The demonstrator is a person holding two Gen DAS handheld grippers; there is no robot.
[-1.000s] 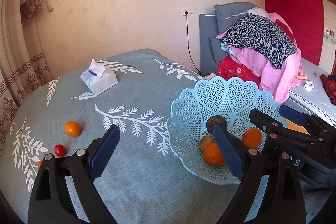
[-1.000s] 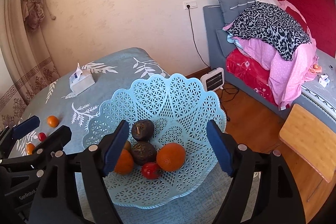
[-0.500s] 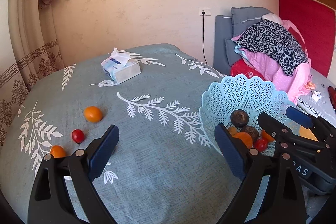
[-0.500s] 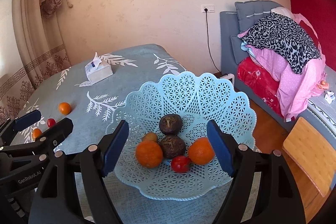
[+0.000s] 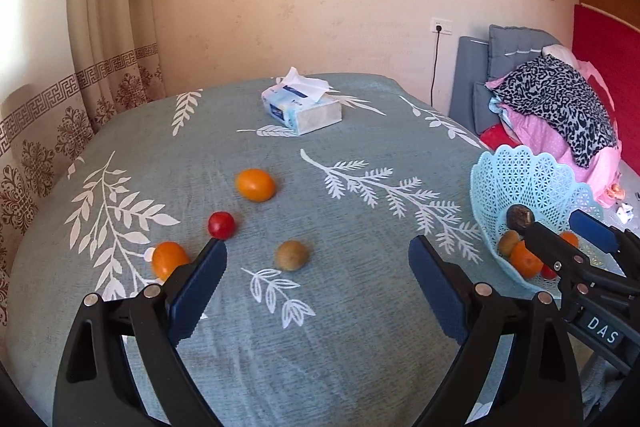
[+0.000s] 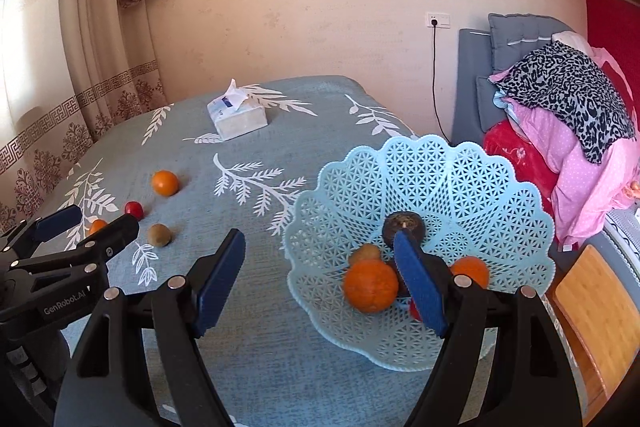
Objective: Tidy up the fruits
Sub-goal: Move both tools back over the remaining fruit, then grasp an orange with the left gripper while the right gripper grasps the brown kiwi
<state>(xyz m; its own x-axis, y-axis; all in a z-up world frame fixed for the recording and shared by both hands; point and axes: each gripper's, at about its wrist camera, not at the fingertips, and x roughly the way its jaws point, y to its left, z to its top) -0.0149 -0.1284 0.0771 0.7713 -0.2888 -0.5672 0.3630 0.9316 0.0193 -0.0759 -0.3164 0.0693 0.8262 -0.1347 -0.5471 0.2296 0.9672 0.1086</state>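
The left gripper (image 5: 316,259) hangs with its fingers wide and empty above the table (image 5: 360,339) covered in a grey-blue, leaf-printed cloth. A brown kiwi (image 5: 292,255), a red tomato (image 5: 221,225) and two oranges lie loose there. The right gripper (image 6: 320,259), fingers also wide and empty, faces the pale-blue lattice plastic basket (image 6: 440,171) holding more fruit.

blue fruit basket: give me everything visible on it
The basket is a pale blue, plastic-looking bowl with lattice openwork walls and a scalloped rim. It sits upright on the leaf-print tablecloth near the table's right edge. Inside lie two oranges, a dark round fruit, a brownish kiwi-like fruit and a partly hidden red one. The right gripper is open, with one finger in front of the basket; contact is unclear.
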